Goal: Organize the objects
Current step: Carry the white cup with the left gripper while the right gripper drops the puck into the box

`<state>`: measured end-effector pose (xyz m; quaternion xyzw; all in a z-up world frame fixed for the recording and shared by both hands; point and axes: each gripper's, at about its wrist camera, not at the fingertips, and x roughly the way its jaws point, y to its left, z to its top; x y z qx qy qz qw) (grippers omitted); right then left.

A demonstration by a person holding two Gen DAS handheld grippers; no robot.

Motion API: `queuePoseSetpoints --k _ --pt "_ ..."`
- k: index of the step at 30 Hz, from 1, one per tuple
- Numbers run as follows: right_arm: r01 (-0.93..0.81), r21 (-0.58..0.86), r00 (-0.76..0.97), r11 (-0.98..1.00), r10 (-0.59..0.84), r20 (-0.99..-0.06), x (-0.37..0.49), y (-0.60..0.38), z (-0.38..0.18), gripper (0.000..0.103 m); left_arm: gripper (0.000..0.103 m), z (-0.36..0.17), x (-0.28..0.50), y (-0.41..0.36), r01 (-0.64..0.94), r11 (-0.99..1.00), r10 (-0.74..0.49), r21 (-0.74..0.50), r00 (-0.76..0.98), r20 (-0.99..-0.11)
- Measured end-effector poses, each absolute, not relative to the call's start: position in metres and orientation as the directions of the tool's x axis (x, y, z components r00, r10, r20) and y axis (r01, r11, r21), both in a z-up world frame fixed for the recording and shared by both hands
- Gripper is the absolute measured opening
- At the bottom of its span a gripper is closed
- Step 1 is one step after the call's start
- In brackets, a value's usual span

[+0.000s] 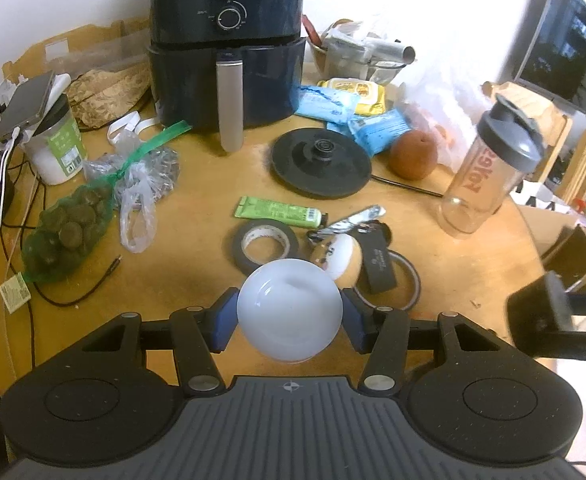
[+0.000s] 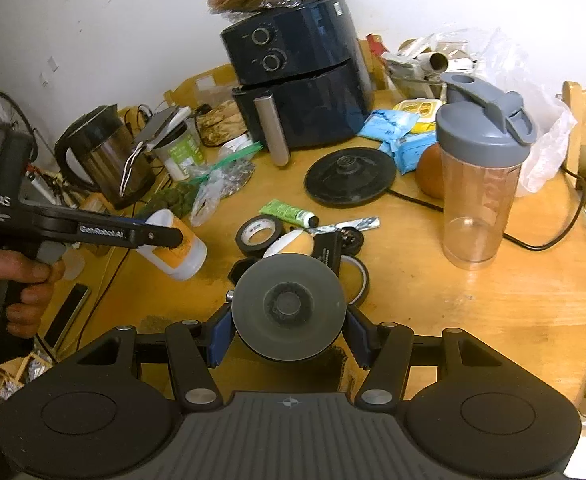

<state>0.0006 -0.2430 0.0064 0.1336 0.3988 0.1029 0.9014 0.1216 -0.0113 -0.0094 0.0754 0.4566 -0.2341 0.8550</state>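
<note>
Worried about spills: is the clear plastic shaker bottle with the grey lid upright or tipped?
Upright: the shaker bottle stands base-down on the wooden table, lid on top.

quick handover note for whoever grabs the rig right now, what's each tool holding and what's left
Left tool: shut on a white bottle with an orange label, held clear above the table.
Right tool: shut on a round dark grey disc-shaped object, just above the table.
On the table: tape roll, green tube, shaker bottle, kettle base, air fryer.
Done: both items picked up.
Left: place both held items, then sort the remaining clutter.
</note>
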Motion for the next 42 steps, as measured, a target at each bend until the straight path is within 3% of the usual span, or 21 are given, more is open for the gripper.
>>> queuePoseSetpoints --k 20,34,42 --pt "-0.248 0.256 0.498 0.934 0.350 -0.793 -0.002 -0.205 -0.039 0.061 0.053 -0.027 0.052 -0.008 0.474 0.867 -0.362 -0.152 0.390 -0.847" --pt "-0.296 0.134 0.461 0.946 0.264 -0.847 0.018 -0.185 -0.061 0.061 0.053 -0.075 0.054 -0.008 0.442 0.894 -0.242 -0.075 0.334 -0.911" --pt "-0.305 0.080 0.469 0.949 0.222 -0.855 0.028 -0.181 -0.066 0.062 0.053 -0.075 0.058 -0.018 0.448 0.894 -0.196 -0.013 0.365 -0.910"
